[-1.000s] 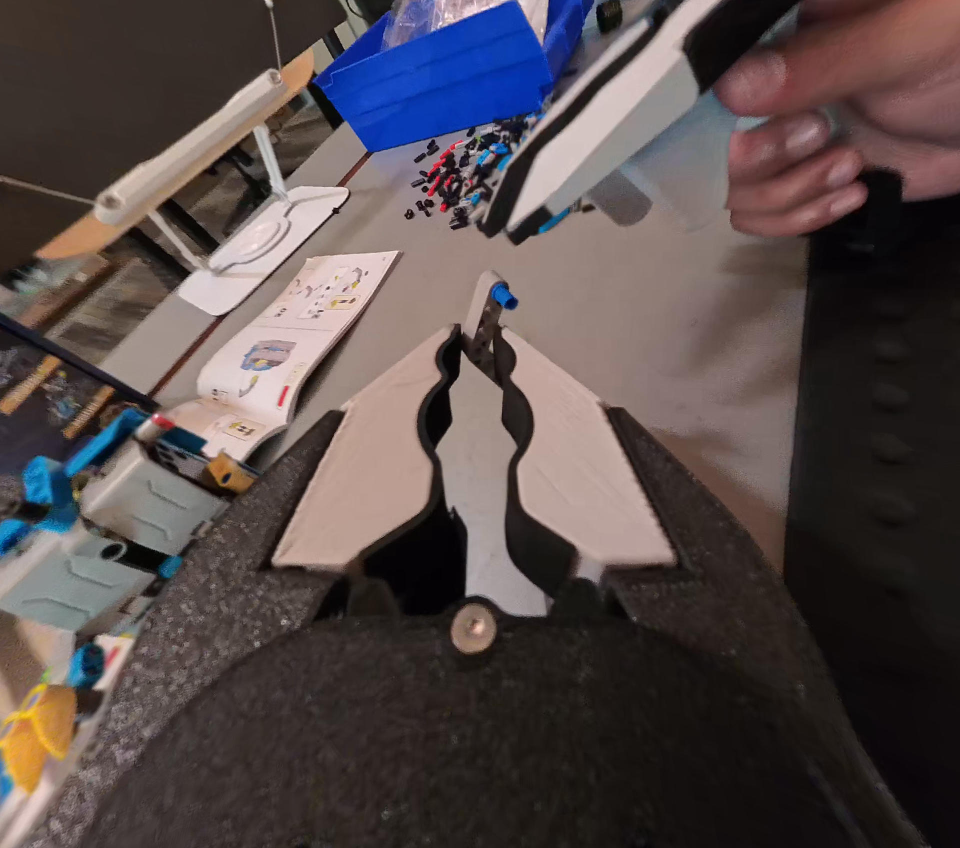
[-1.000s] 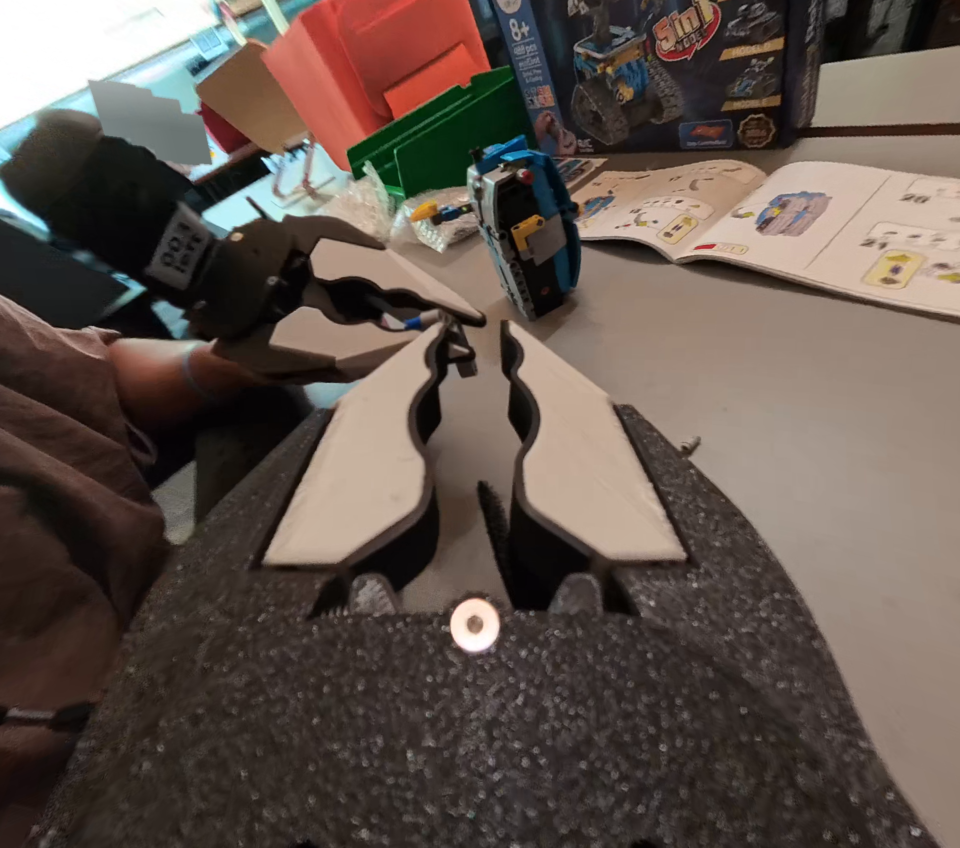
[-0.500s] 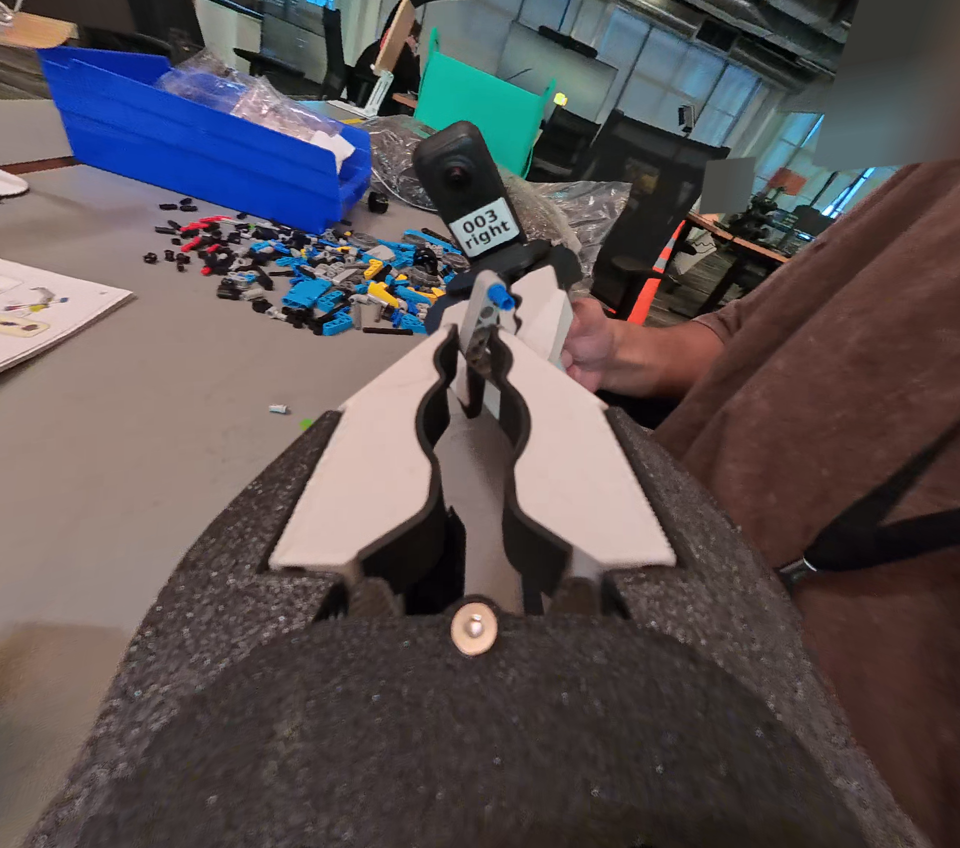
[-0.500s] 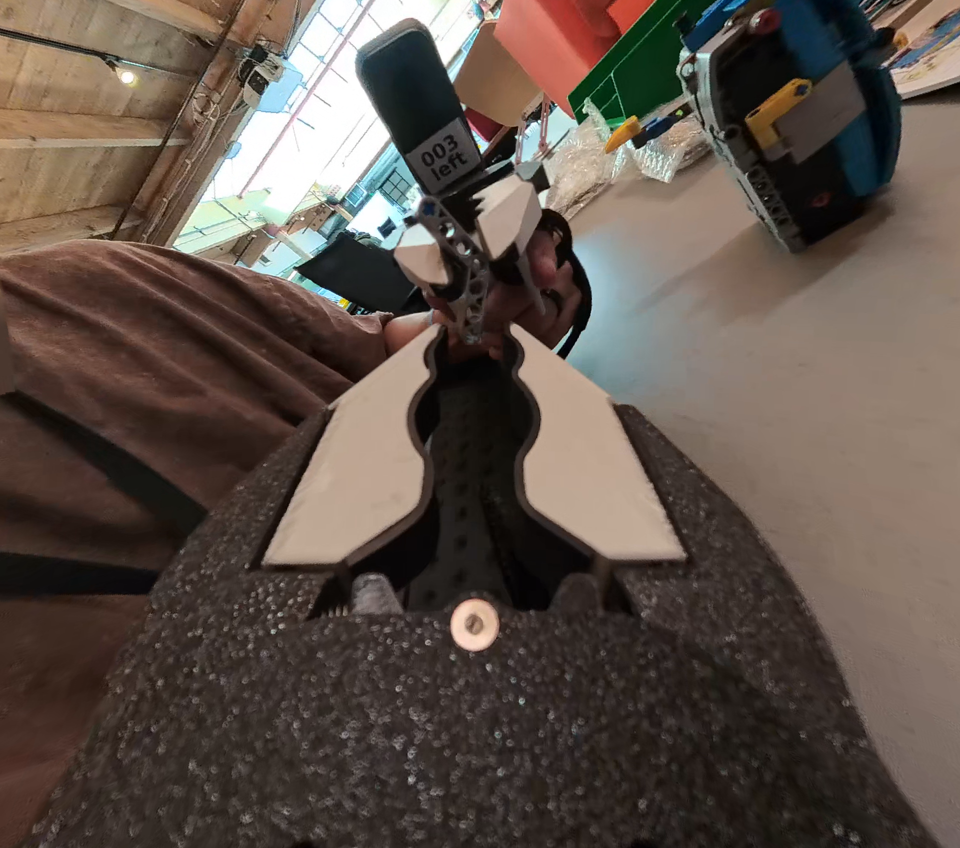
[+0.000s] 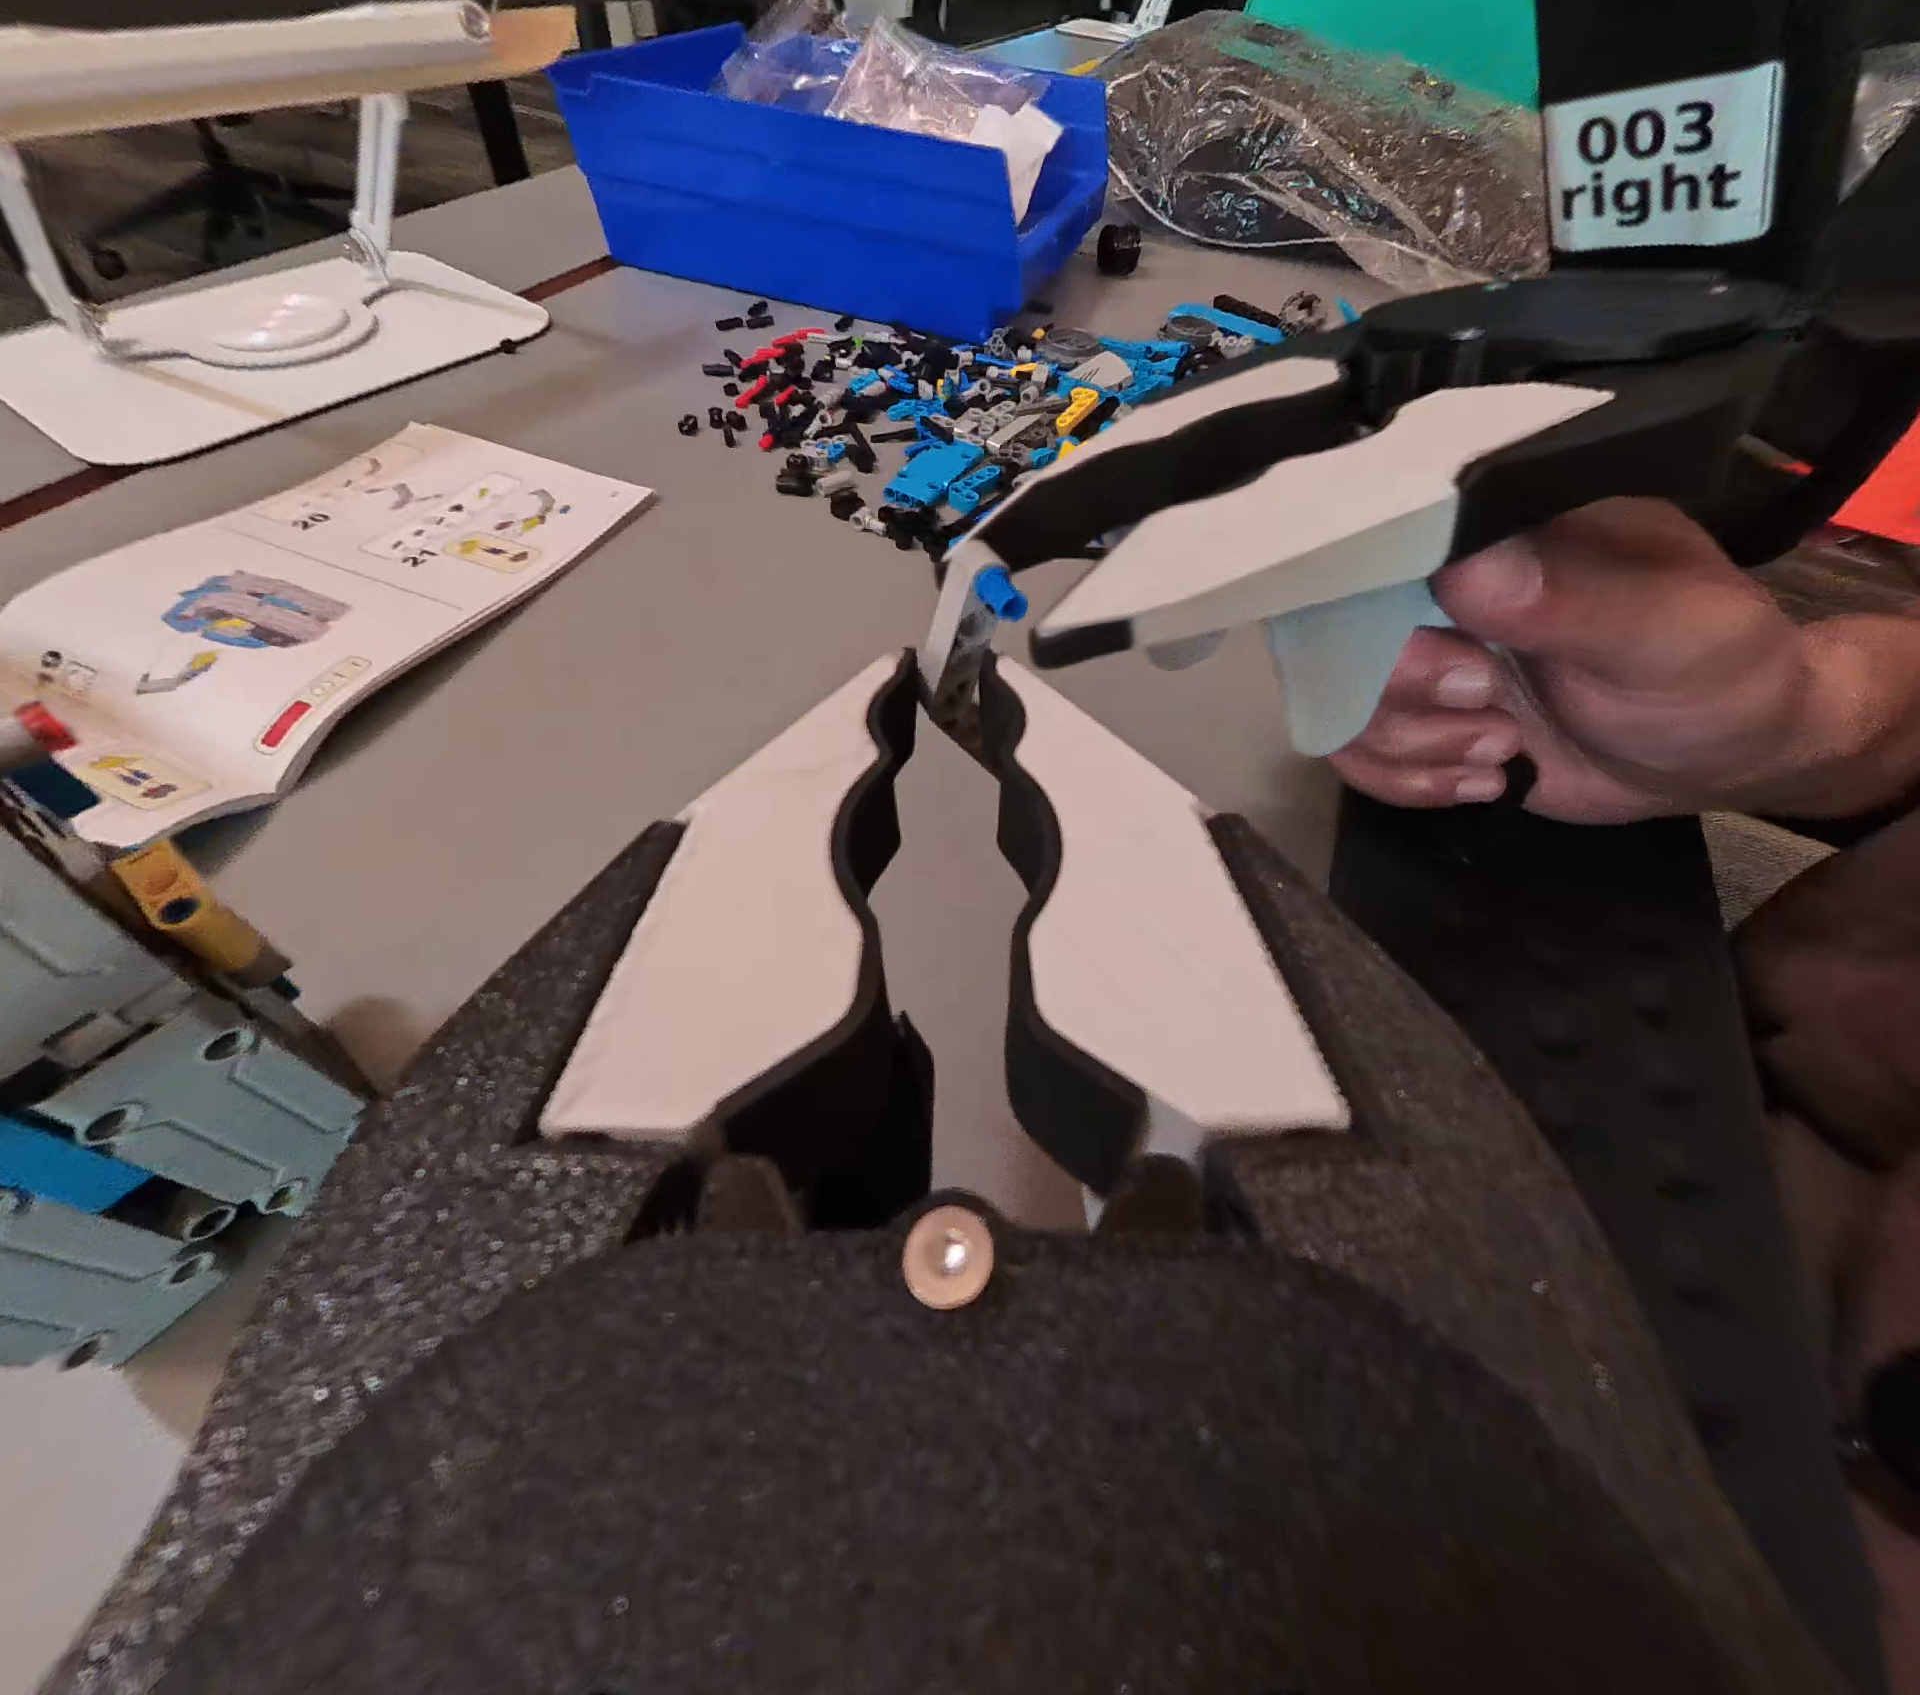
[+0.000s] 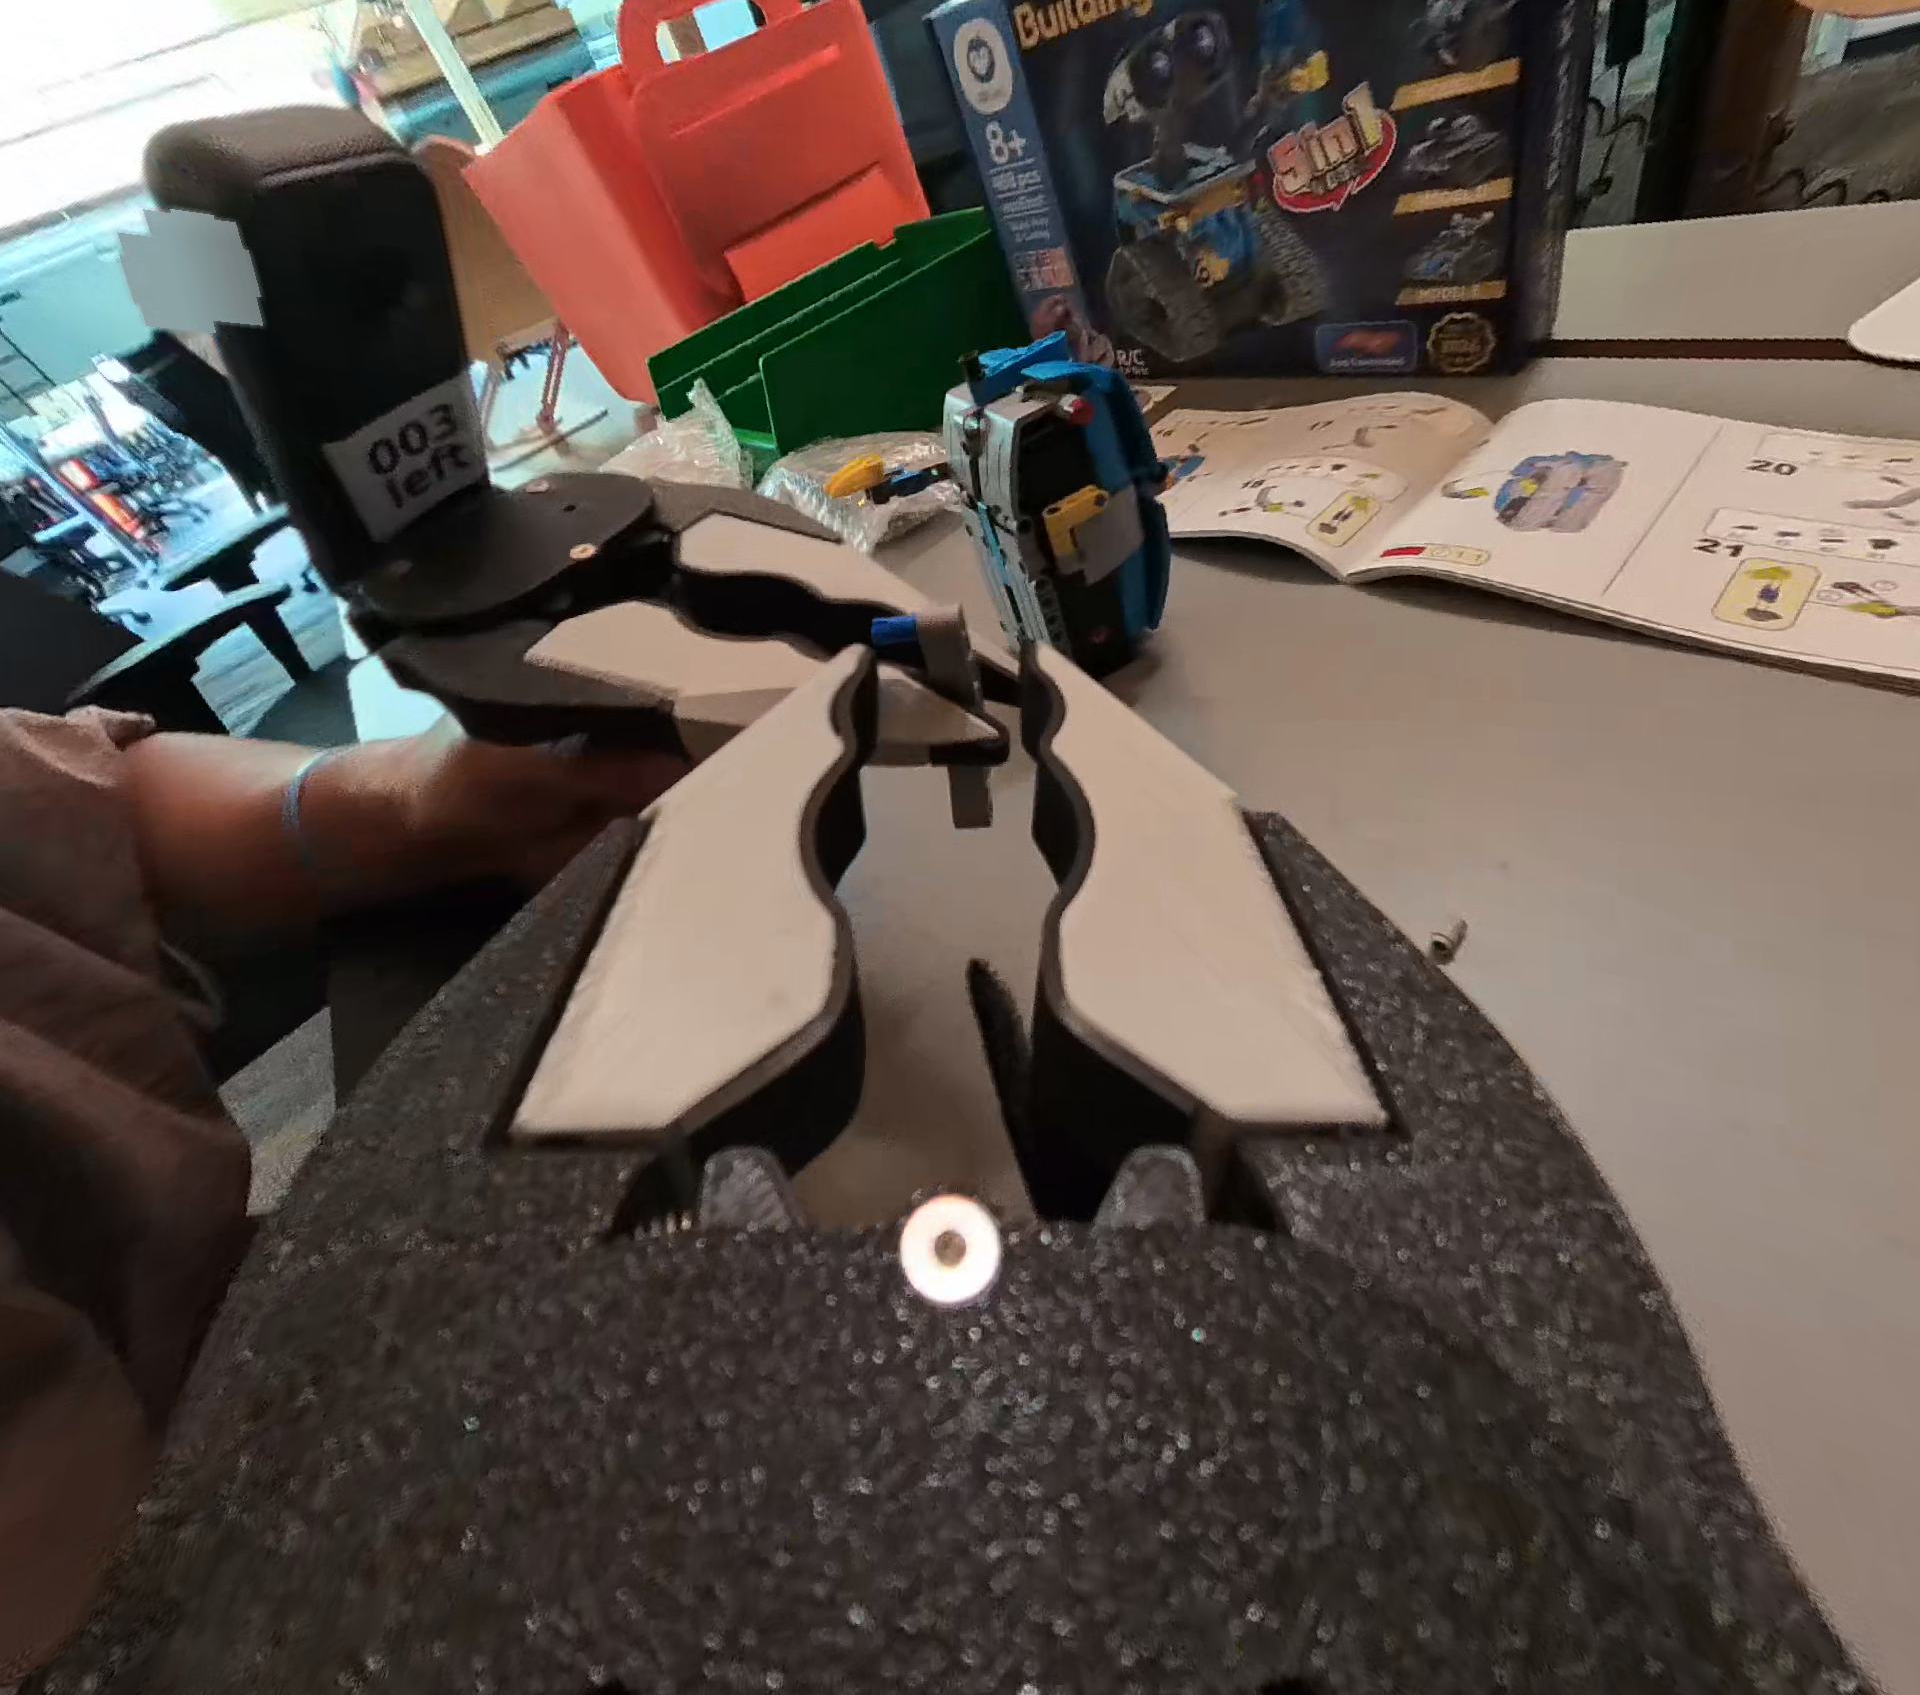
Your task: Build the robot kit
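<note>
The left claw (image 5: 948,689) is pinching a small grey beam (image 5: 961,622) between its tips; the beam is sticking up past them, and a blue pin (image 5: 1003,593) is poking out of its upper end. The right claw (image 5: 1003,596) is reaching in from the right with its fingers spread, its tips sitting just beside the pin. A hand (image 5: 1621,679) is gripping that claw's handle from below.

In the right wrist view, the right claw (image 6: 948,695) is standing parted, with the beam (image 6: 951,658) and the tips of the left claw (image 6: 966,700) lying in the gap between its fingers; whether they are touching the beam cannot be told.

Ahead of the left claw, a heap of small loose parts (image 5: 935,419) is lying on the grey table (image 5: 582,710), with a blue bin (image 5: 831,191) beyond it. To the left an open booklet (image 5: 312,596) is lying flat, and a white stand (image 5: 260,326) is sitting farther off.

Just past the right claw's tips a half-built blue and grey model (image 6: 1055,518) is standing upright. Behind it are a printed box (image 6: 1268,128), a green tray (image 6: 852,357) and an orange carrier (image 6: 717,170).
</note>
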`<state>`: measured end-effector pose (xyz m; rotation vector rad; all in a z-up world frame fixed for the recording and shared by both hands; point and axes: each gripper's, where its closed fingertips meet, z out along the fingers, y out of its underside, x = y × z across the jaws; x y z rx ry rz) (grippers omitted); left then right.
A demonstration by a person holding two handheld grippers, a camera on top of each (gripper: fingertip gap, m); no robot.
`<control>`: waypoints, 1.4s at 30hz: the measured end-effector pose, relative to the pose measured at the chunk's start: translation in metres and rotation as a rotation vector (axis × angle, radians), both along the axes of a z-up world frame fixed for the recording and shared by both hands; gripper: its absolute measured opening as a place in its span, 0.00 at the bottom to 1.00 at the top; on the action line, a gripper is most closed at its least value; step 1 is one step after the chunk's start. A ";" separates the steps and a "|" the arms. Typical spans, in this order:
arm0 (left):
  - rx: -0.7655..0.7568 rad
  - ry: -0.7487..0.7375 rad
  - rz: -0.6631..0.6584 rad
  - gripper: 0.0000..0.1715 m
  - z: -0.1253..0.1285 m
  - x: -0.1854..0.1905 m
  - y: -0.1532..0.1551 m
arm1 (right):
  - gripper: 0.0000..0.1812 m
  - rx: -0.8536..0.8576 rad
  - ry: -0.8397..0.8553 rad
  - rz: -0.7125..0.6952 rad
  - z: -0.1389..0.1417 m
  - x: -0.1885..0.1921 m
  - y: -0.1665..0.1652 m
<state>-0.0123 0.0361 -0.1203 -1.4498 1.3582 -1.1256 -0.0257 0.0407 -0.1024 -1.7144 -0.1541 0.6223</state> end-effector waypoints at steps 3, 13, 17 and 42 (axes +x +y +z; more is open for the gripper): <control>0.019 -0.003 0.032 0.07 0.002 0.000 0.000 | 0.11 0.016 0.009 0.010 0.003 -0.002 -0.001; 0.103 0.033 0.069 0.07 -0.003 0.002 0.000 | 0.09 0.037 0.010 0.018 0.007 -0.004 -0.001; 0.124 0.036 0.067 0.07 -0.004 0.002 -0.001 | 0.09 0.041 -0.042 0.021 0.006 -0.005 -0.003; -0.116 -0.206 -0.073 0.07 0.035 -0.013 0.004 | 0.20 -0.002 0.092 0.206 0.008 0.011 -0.011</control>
